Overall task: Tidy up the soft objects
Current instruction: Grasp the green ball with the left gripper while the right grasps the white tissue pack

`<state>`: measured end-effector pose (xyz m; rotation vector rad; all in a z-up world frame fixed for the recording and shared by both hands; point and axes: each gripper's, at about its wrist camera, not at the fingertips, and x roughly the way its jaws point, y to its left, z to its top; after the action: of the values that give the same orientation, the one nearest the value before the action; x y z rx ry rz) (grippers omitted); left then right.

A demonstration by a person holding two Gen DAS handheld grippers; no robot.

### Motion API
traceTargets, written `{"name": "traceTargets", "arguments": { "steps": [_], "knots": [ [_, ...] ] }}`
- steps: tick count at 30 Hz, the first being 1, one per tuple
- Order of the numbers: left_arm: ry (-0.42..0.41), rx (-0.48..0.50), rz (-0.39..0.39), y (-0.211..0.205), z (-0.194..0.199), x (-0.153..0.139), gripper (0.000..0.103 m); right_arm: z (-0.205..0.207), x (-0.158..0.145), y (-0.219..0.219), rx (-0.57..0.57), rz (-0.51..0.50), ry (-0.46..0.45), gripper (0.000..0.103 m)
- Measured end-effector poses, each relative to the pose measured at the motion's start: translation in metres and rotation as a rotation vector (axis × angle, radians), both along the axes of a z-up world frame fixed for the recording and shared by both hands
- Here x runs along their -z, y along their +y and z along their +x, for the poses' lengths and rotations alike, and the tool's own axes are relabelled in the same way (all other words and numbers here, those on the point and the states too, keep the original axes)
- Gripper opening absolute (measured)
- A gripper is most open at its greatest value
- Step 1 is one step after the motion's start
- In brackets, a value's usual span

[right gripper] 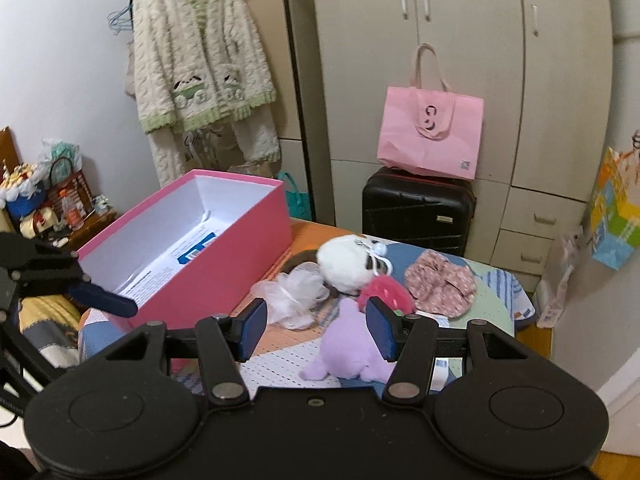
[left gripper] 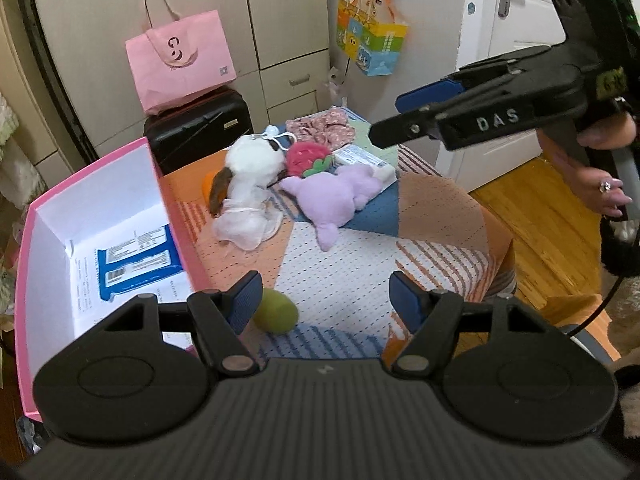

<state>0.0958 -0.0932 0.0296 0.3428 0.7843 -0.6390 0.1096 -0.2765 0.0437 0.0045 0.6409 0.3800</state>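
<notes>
A small table (left gripper: 440,216) under a patchwork cloth carries an open pink box (left gripper: 168,208) at its left; beside it lie a white plush (left gripper: 248,168), purple plush (left gripper: 336,196), red plush (left gripper: 304,156), floral fabric (left gripper: 324,126), a white packet (left gripper: 360,158) and green ball (left gripper: 278,312).

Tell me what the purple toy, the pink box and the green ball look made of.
Purple toy: soft plush fabric, matte and fuzzy, limbs lying limp. Pink box: looks like stiff cardboard, smooth pink outside, white inside, straight thin walls. Green ball: dull, slightly fuzzy surface, perhaps felt or foam; hard to tell.
</notes>
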Motion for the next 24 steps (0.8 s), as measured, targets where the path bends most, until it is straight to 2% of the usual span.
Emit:
{"name": "traceTargets", "arguments": {
  "steps": [6, 11, 15, 18, 24],
  "knots": [
    [-0.052, -0.038, 0.04, -0.018, -0.003, 0.021, 0.068, 0.001, 0.019, -0.017, 0.019, 0.021, -0.051, 0.06],
    [-0.075, -0.138, 0.06, -0.027, 0.002, 0.049, 0.067, 0.01, 0.039, -0.029, 0.046, 0.028, -0.064, 0.06],
    [-0.13, -0.227, 0.072, -0.028, 0.003, 0.067, 0.067, 0.019, 0.052, -0.042, 0.084, 0.046, -0.068, 0.06],
    [-0.234, -0.306, 0.148, -0.04, 0.008, 0.08, 0.066, 0.027, 0.062, -0.053, 0.135, 0.033, -0.07, 0.06],
    [-0.311, -0.341, 0.209, -0.057, 0.01, 0.093, 0.066, 0.048, 0.083, -0.077, 0.211, 0.118, -0.012, 0.06]
  ]
}}
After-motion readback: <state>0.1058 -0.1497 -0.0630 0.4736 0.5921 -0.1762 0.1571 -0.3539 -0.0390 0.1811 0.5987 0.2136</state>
